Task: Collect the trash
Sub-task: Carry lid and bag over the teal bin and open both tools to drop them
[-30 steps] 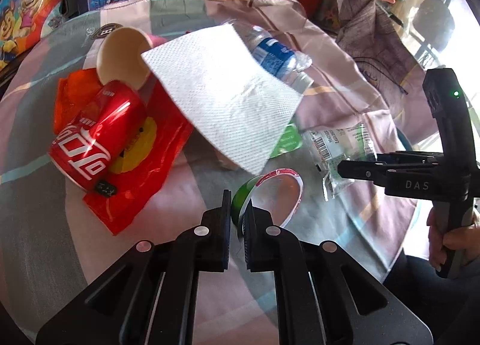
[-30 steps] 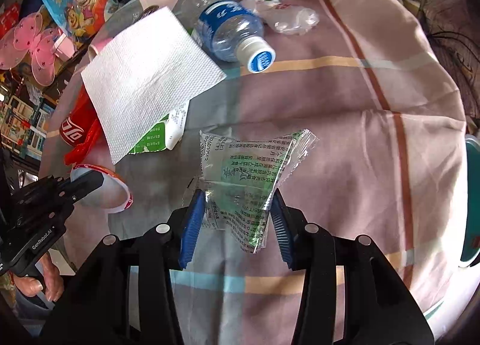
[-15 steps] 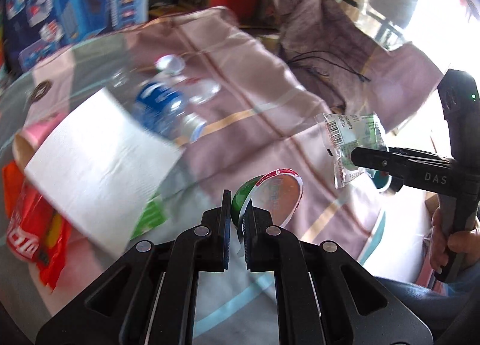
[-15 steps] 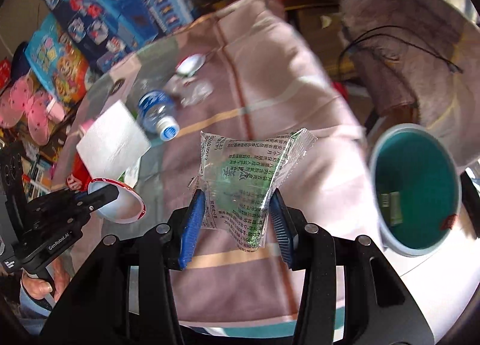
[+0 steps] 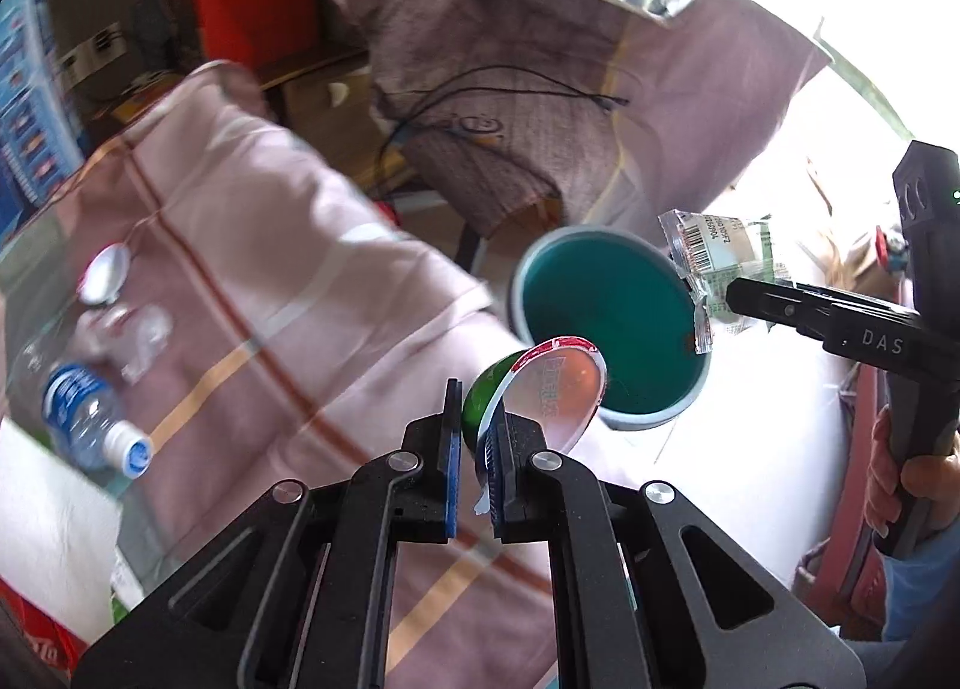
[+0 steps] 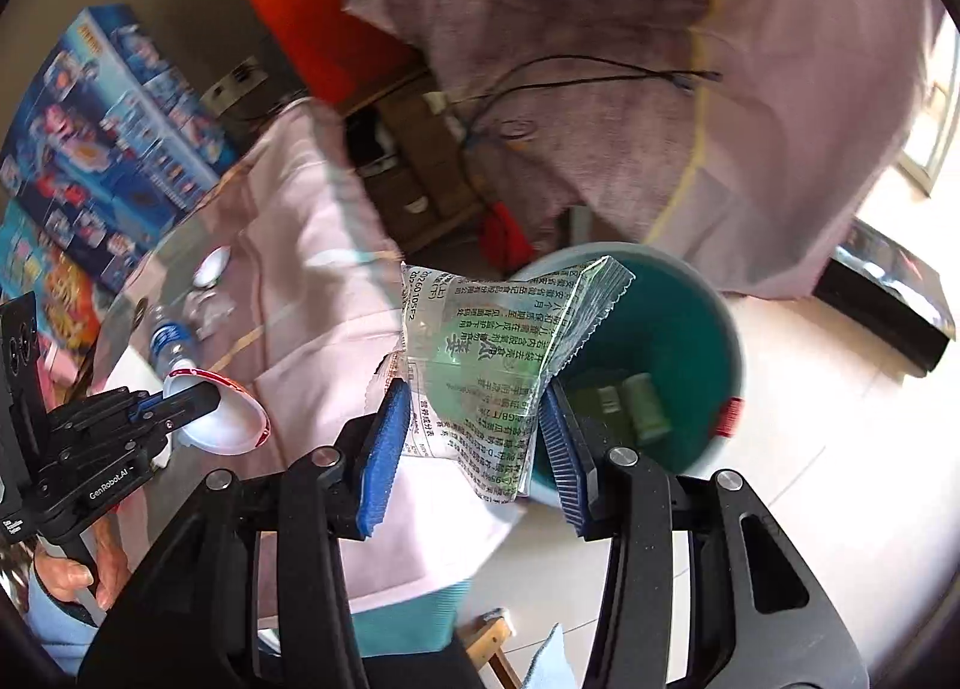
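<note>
Left tool (image 5: 474,452): narrowed to a slit, nipping the rim of a round foil lid (image 5: 555,389) with a red edge and green underside; the lid stands edge-up past the tabletop edge, in front of the bin.
Right tool (image 6: 474,431): jaws set at a middling width, blue pads pressed on both sides of a clear green-printed wrapper (image 6: 498,347); the wrapper hangs over the near rim of the teal bin (image 6: 714,329).
Only in the right wrist view: the inside of the bin, with a few greenish pieces at the bottom; a red tag on its rim; the left tool from the side with the lid's pale face; toy boxes (image 6: 102,131) behind the tabletop.
Only in the left wrist view: the wrapper's barcode end; the right tool from the side, marked DAS; a water bottle (image 5: 90,425) with a blue label lying on the pink checked tablecloth (image 5: 240,245), a white napkin (image 5: 48,533) near it, a red can's corner at the lower left edge.
Left hand (image 6: 75,575): wrapped round the handle low at the picture's left edge, tool tilted downward.
Right hand (image 5: 918,479): gripping the handle upright at the right edge, tool reaching toward the bin.
Bin: on the pale floor, just beside the tabletop's draped edge.
</note>
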A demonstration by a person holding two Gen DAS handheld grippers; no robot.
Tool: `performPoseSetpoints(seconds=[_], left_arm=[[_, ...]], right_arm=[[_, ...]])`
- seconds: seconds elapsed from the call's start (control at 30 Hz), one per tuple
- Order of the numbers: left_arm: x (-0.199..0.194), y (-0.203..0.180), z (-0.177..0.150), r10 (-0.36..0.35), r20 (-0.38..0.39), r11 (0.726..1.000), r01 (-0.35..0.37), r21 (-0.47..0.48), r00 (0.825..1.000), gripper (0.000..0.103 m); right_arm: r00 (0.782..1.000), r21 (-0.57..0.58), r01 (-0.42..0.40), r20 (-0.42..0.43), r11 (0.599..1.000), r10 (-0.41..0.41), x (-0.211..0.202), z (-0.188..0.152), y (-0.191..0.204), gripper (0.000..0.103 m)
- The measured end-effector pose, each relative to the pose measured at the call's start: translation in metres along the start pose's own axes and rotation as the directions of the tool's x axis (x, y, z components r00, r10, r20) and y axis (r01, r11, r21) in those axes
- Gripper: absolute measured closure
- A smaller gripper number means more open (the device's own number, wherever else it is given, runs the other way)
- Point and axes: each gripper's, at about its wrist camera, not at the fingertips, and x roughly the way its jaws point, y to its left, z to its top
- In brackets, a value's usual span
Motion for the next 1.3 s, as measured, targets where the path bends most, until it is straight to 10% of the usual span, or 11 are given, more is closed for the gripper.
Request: performPoseSetpoints(seconds=[0.8, 0.97, 1.3], left_arm=[[0.135, -0.082, 0.046, -0.059, -0.202, 0.986, 0.089, 0.143, 0.978, 0.091], [0.139, -0.078, 0.048, -0.055, -0.188, 0.99, 0.079, 0.121, 0.981, 0.044], [0.128, -0.064, 0.043, -0.059, -0.172, 0.994, 0.073, 0.077, 0.983, 0.016]], right_arm=[[0.991, 0.155, 0.069, -0.128, 0.985, -0.049, 0.053, 0.007, -0.084, 0.046], [0.989, 0.159, 0.075, -0.139, 0.984, -0.053, 0.059, 0.01, -0.086, 0.037], [0.986, 0.199, 0.096, -0.156, 0.975, -0.065, 0.064, 0.011, -0.088, 0.026]])
